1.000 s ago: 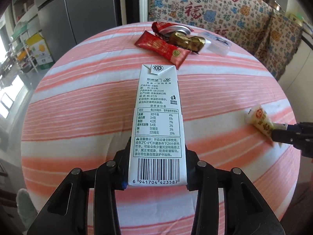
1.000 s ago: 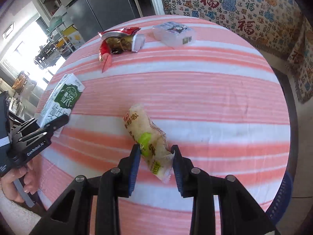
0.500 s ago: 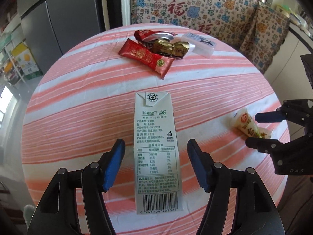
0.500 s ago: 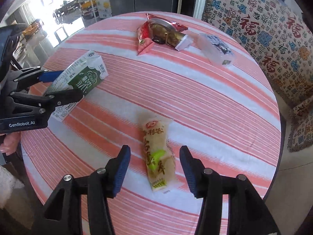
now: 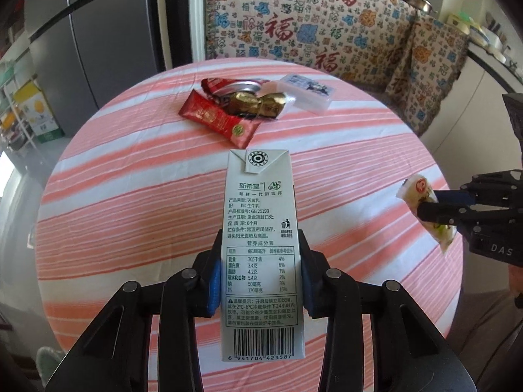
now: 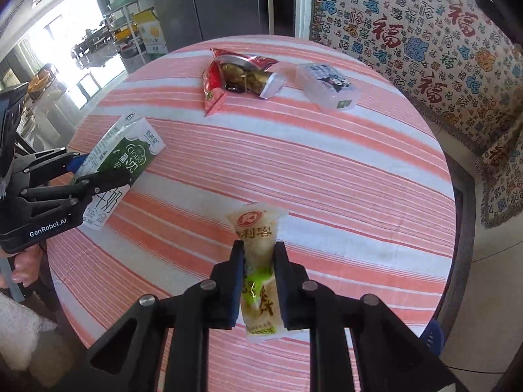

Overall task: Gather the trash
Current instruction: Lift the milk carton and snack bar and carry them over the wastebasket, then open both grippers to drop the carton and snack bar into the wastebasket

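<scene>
Left tool (image 5: pixel 260 274): closed on the milk carton (image 5: pixel 260 245), blue pads pressed against both long side faces near the carton's lower half. The carton points away from the camera, nutrition panel up, and seems lifted off the cloth, though contact at its far end cannot be ruled out.

Right tool (image 6: pixel 258 281): closed on the pale snack wrapper (image 6: pixel 258 261), pinched about mid-length, with the printed top sticking out ahead of the fingers and the tail hanging below. The wrapper is clear of the surface.

Remaining trash sits at the far side of the worktop (image 5: pixel 130 196): a red wrapper (image 5: pixel 217 119), a torn foil bag with gold-wrapped pieces (image 5: pixel 255 103), and just beside them a clear plastic box (image 5: pixel 309 93).

Risks, as judged: the wrapper is thin and slick; a pinch on film alone could let it slide out during transport. The carton is held low on its length, so its front end could sag or twist in the pads if swung fast. No bin is visible in either view, so the drop point is unknown.

Surface: round worktop under a pink-and-white striped cloth, which could bunch if dragged. Room: grey refrigerator (image 5: pixel 98 32) behind, patterned fabric (image 5: pixel 310 26) draped at the right, shelving by a bright window (image 6: pixel 65 42).
</scene>
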`<state>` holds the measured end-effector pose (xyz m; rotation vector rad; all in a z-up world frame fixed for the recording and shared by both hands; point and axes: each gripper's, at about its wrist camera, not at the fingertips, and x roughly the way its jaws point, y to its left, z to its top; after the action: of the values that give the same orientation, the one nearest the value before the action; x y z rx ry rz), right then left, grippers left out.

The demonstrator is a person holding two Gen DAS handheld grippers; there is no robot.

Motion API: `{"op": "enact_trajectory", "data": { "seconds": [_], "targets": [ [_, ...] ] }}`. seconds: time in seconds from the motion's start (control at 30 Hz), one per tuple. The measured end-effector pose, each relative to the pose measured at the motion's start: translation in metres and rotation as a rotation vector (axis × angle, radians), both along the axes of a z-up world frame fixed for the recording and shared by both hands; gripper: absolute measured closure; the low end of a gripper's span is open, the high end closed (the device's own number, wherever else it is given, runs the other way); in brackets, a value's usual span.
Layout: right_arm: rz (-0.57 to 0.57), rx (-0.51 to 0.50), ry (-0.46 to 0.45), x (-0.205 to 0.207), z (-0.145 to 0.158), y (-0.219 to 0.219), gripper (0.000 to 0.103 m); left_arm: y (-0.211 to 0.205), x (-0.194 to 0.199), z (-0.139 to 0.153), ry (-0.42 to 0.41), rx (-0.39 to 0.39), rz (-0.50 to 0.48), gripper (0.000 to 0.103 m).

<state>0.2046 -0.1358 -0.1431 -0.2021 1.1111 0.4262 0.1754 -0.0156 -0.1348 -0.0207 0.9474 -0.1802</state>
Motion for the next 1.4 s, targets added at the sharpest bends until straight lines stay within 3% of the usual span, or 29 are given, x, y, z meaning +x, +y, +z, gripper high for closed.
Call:
{"op": "enact_trajectory", "data": {
  "seconds": [0.5, 0.8, 1.07, 1.4],
  "targets": [
    [-0.205, 0.067, -0.040, -0.031, 0.021, -0.118, 0.085, -0.130, -0.006, 0.044, -0.064, -0.025, -0.185, 0.065],
    [-0.475, 0.087, -0.071, -0.057, 0.023, -0.244, 0.085, -0.256, -0.020, 0.042, -0.030, -0.089, -0.405, 0.065],
    [-0.703, 0.084, -0.071, -0.091, -0.009, -0.346, 0.085, -0.358, -0.022, 0.019, 0.047, -0.161, -0.543, 0.065],
    [-0.887, 0.124, -0.053, -0.111, -0.069, -0.423, 0.085, -0.448, -0.015, -0.026, 0.129, -0.203, -0.622, 0.065]
  ]
}}
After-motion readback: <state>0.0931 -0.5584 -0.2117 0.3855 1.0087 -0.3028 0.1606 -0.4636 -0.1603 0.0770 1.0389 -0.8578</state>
